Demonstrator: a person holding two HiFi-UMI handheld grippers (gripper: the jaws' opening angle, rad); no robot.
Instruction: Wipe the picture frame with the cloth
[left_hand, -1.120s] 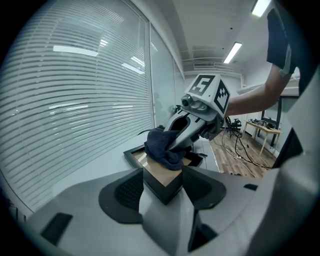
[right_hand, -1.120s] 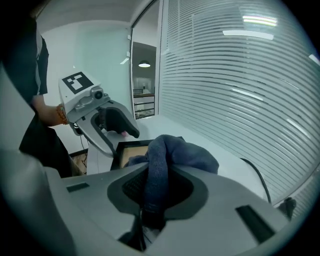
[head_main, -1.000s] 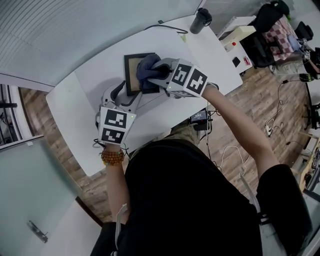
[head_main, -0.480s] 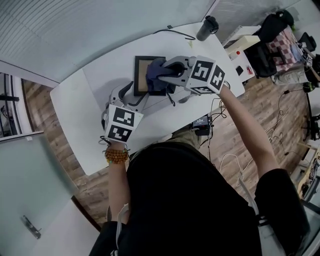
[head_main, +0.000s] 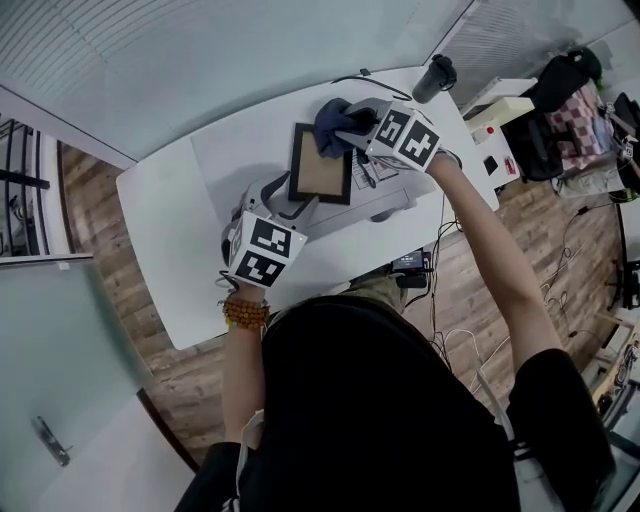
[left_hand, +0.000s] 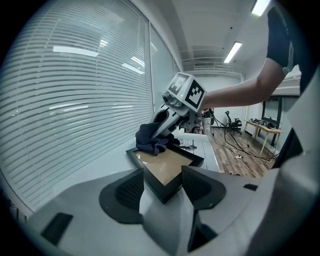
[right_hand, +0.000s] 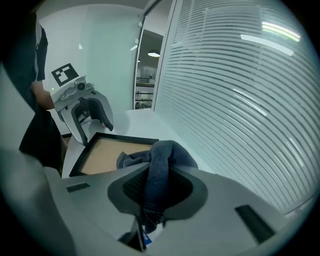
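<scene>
Left gripper view: the left gripper (left_hand: 162, 181), half-closed, grips the nearest corner of the picture frame (left_hand: 167, 161); ahead, the right gripper (right_hand: 157, 188) pinches the cloth (right_hand: 164, 157) on its far corner.

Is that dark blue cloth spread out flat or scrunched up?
Scrunched up. The dark blue cloth is a crumpled wad pinched in the right gripper, sitting on one corner of the black picture frame.

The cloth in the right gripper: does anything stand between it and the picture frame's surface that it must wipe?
Nothing visible does. The cloth, clamped in the right gripper, lies on the far corner of the picture frame. The frame's tan panel is bare, and the left gripper grips only its near corner.
</scene>
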